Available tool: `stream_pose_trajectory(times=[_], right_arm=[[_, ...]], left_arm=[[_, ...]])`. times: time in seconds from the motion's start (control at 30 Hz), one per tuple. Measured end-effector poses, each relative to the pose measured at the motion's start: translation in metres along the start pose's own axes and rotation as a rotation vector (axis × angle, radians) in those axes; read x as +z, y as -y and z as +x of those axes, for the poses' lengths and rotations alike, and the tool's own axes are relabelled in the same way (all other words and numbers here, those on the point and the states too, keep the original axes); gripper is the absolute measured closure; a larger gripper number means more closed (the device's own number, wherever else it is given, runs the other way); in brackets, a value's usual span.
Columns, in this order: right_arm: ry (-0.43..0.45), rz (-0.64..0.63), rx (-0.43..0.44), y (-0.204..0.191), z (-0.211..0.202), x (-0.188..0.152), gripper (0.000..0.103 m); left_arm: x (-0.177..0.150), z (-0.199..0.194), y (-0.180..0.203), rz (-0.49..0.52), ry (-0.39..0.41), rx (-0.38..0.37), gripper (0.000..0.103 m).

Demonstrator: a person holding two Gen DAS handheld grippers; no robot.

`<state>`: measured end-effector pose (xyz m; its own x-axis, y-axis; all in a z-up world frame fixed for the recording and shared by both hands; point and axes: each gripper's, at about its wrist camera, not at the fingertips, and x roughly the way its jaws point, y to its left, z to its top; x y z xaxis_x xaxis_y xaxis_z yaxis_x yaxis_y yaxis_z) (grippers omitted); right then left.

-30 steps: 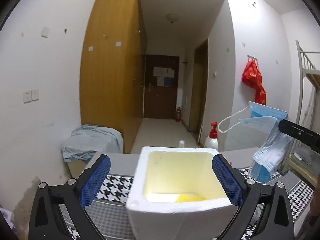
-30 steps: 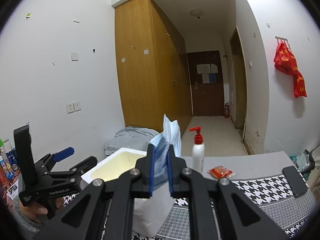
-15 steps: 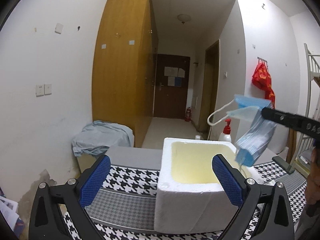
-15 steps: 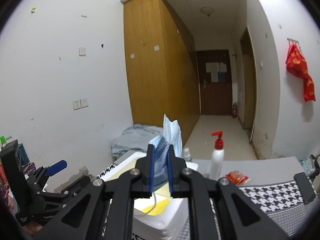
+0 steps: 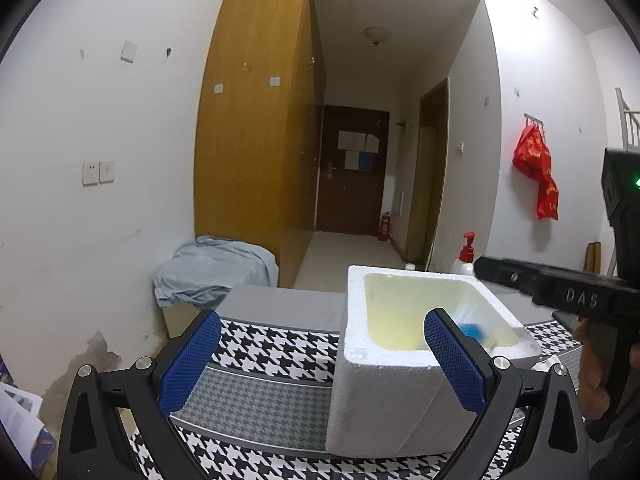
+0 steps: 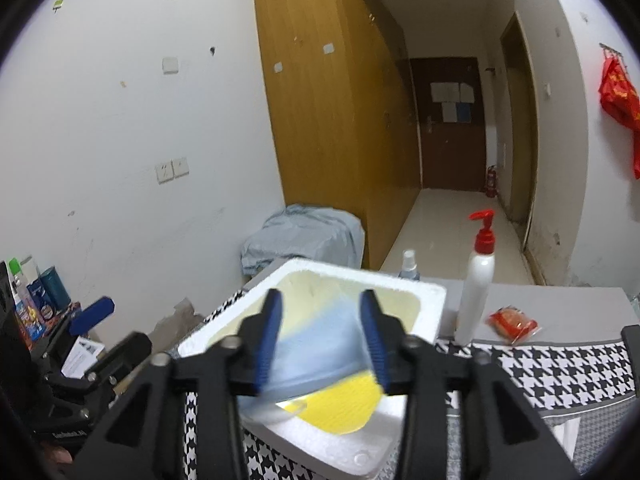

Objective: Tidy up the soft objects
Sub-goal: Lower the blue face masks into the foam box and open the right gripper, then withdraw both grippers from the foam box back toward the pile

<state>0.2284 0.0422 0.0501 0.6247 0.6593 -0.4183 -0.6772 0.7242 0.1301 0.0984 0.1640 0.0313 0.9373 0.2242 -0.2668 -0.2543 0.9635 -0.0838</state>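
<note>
- Right gripper [image 6: 322,338] over the foam box: jaws have just been opening, now stand about halfway apart, pads clear of the mask, nothing gripped.
- Left gripper [image 5: 320,364] wide open, holding nothing, low at the near left side of the box, its right pad overlapping the box's near rim in view.
- Table [image 5: 276,308] with houndstooth cloth carries everything; white foam box [image 5: 384,392] sits on the cloth near the near edge, open top up.
- Pump bottle [image 6: 478,280] and small spray bottle [image 6: 408,266] stand just behind the box toward the far edge; red packet [image 6: 514,322] lies to the right of the pump bottle.
- Yellow soft piece [image 6: 340,406] lies flat on the box floor, near side.
- Blue face mask [image 6: 316,350]: blurred, inside the box mouth between the open pads, looks released and dropping onto the yellow piece; whether it has landed can't be told.
- Handling, my read: mask is very light, limp, pleated, not fragile, drapes and folds; best pinched on the fabric body, not the loop, which snags.
- Orientation: blur too strong; long axis seems to run roughly across the gripper, left to right, ear loop [image 6: 280,410] trailing toward the box's near rim.
</note>
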Motion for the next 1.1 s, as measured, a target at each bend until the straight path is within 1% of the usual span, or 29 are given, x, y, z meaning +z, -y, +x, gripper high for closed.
stream_pose_trajectory(times=[0.03,0.07,0.13,0.27,0.33,0.4,0.47,0.53,0.8,0.93,1.1], right_arm=[[-0.005,-0.003,-0.003,-0.001,0.0,-0.001,0.037],[-0.006,-0.006,-0.002,-0.002,0.0,-0.002,0.034],[-0.001,-0.012,-0.005,-0.003,-0.004,-0.002,0.02],[0.02,-0.021,-0.016,-0.004,-0.016,-0.002,0.015],[0.027,-0.028,-0.026,-0.004,-0.02,-0.003,0.009],[0.033,-0.037,-0.039,-0.004,-0.024,-0.005,0.007],[0.033,-0.045,-0.033,-0.004,-0.028,-0.007,0.006],[0.045,-0.056,-0.039,-0.003,-0.033,-0.007,0.001],[0.077,-0.049,-0.076,0.009,-0.057,-0.012,0.0],[0.109,-0.024,-0.106,0.023,-0.075,-0.017,0.0],[0.137,0.016,-0.154,0.043,-0.099,-0.022,0.0]], left_arm=[[0.0,0.0,0.0,-0.001,-0.001,0.0,0.001],[0.0,0.0,-0.001,-0.002,-0.002,0.0,0.001],[0.0,0.0,-0.001,-0.003,-0.003,-0.002,0.001],[0.001,-0.002,0.004,0.009,-0.005,-0.012,0.001],[0.002,-0.004,0.006,0.009,-0.003,-0.015,0.001],[0.004,-0.006,0.009,0.009,-0.002,-0.016,0.001],[0.003,-0.008,0.012,0.011,0.001,-0.018,0.001],[0.004,-0.01,0.017,0.017,-0.001,-0.025,0.001],[0.008,-0.023,0.04,0.023,0.013,-0.074,0.001],[0.009,-0.027,0.057,0.047,0.016,-0.1,0.001],[0.009,-0.032,0.081,0.078,0.02,-0.165,0.001]])
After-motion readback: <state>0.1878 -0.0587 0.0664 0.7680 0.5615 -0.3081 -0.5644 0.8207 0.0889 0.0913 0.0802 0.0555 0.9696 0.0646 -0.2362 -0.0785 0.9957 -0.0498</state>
